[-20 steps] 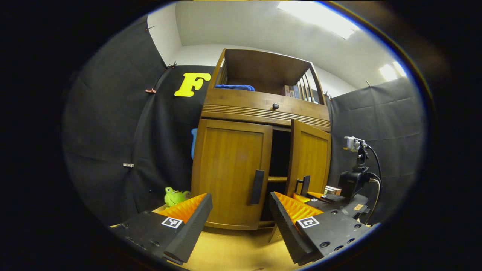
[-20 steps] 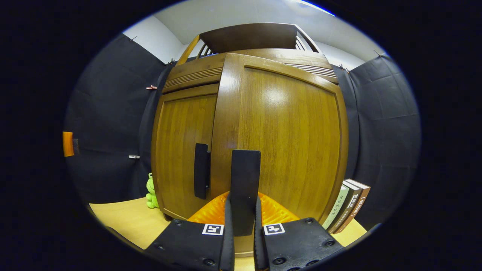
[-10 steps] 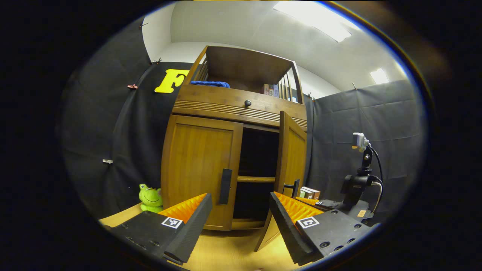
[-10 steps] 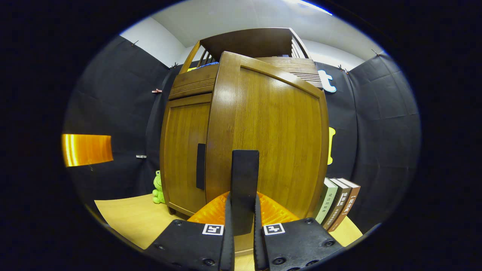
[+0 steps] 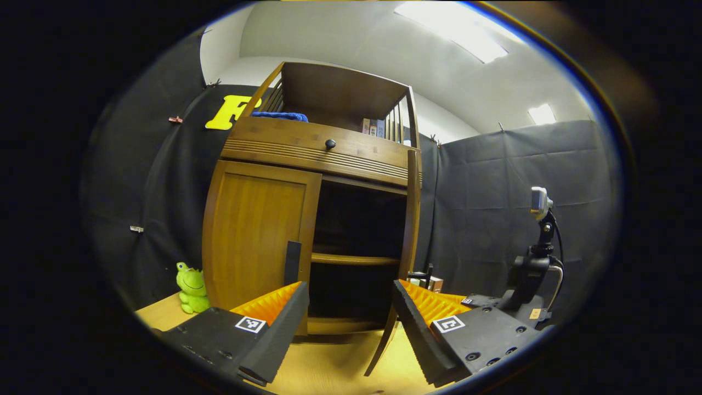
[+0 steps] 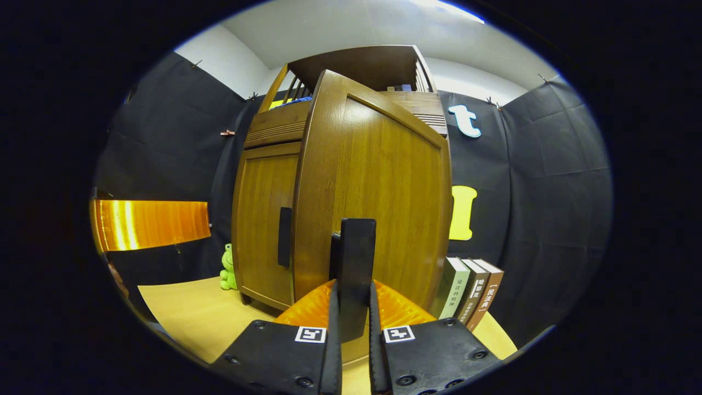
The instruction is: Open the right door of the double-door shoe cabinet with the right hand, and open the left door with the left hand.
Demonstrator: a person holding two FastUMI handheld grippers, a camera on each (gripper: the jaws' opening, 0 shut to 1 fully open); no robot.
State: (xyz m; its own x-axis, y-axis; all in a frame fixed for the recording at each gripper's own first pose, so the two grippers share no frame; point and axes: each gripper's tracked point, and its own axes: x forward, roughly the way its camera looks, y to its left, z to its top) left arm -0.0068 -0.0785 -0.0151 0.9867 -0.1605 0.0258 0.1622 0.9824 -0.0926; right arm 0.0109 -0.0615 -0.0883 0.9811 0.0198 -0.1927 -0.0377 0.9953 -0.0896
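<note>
Swinging wider than a second ago, the right door stands near edge-on, its handle pinched in the right gripper jaws. Left gripper, jaws spread, faces the shut left door and its handle.

- Light source: ceiling panels, overexposed to plain white in the left gripper view; room evenly and fairly brightly lit.
- Glare: soft sheen on the right door in the right gripper view, strongest near its upper part.
- Shadow: cabinet interior dark, shelves barely readable.
- Distortion: strong fisheye bowing; cabinet edges curve outward toward the rim.
- Blur: an orange shape at the left edge, smeared and out of focus.
</note>
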